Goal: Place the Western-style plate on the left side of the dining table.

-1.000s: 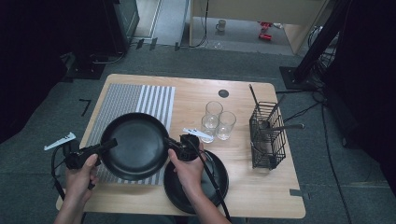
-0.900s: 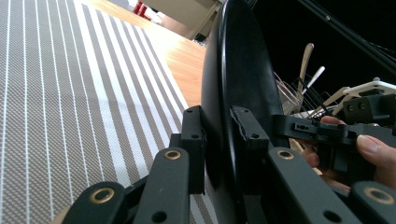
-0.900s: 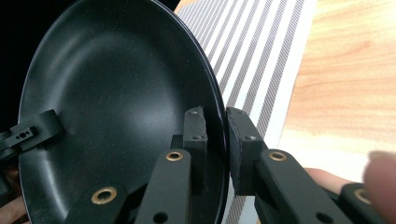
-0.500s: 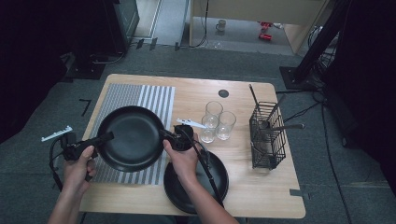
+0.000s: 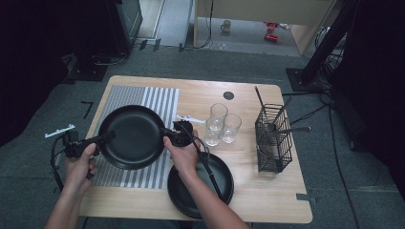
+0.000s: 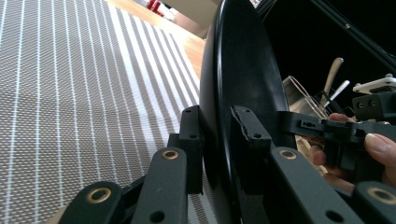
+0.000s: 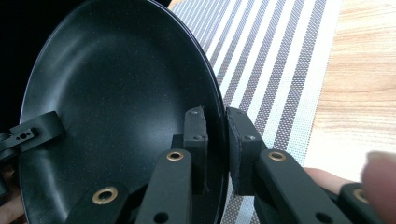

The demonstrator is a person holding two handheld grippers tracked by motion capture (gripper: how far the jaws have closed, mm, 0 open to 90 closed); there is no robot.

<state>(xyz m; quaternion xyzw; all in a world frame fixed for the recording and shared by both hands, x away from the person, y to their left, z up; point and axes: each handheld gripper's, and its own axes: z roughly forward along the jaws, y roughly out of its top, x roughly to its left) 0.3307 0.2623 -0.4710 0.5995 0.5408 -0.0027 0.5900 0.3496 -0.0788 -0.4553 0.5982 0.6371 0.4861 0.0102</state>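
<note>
You are clamping the left tool [image 6: 212,135] onto one edge of the black plate [image 5: 131,136] while your right tool [image 7: 215,135] is pinching the opposite edge, each pair of jaws closing on the thin rim with one pad inside the dish and one outside. The plate is hanging between the two tools above the striped mat [image 5: 143,98], at the left of the tabletop [image 5: 267,200], and not resting on it. A second black plate [image 5: 191,195] is lying near the front edge, just beside your right forearm, with three glasses [image 5: 220,123] and a wire cutlery basket [image 5: 273,138] standing farther right. The grips are looking shallow: if your hands are drifting apart or tilting unevenly, the rim is likely to slip from a pad and the plate to drop onto the mat.
</note>
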